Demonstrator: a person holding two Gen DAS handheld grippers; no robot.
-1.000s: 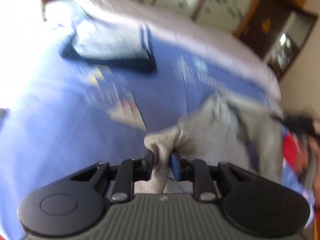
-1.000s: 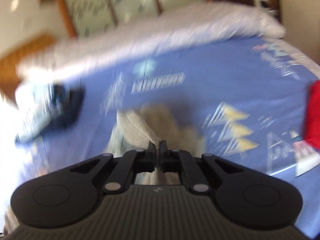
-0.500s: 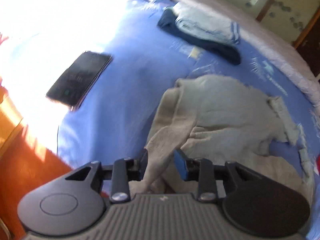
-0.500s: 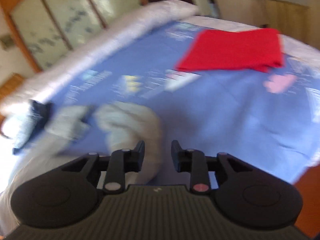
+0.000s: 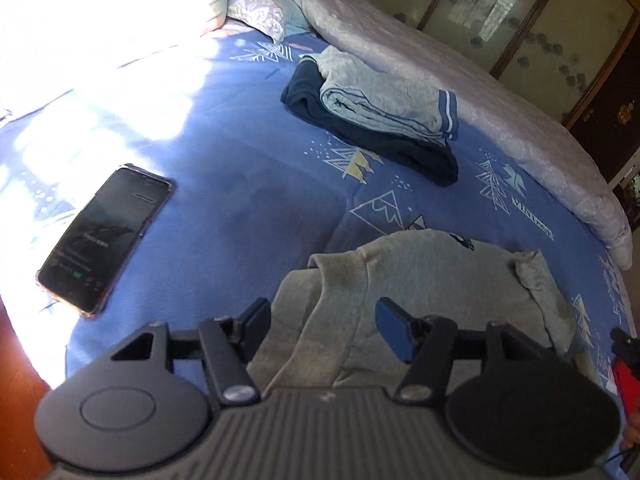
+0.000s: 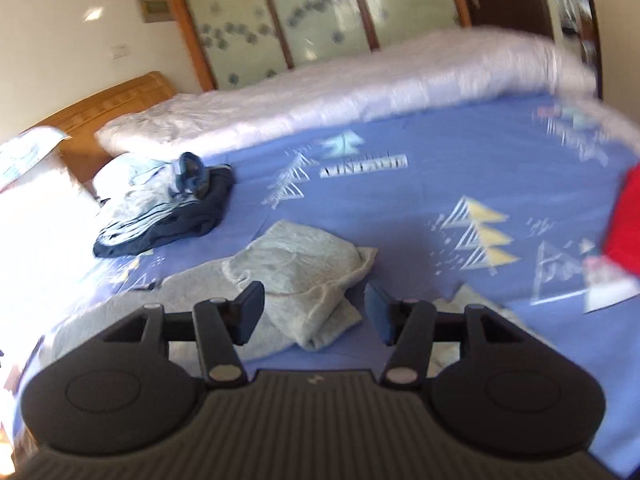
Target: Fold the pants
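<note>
While both tools stand over the bed, items run left to right. Phone: flat on the blue sheet, well apart from the clothes. Folded stack: pale garment on a dark one, near the quilt. Grey pants: rumpled at the near edge, soft, light, limp, likely to sag; best taken at the ribbed waistband or a cuff. Left tool: jaws just opened, cloth lying between, not pinched. Right tool: jaws just opened, a fold between them, unheld. Red cloth: far right. Containers: none seen.
</note>
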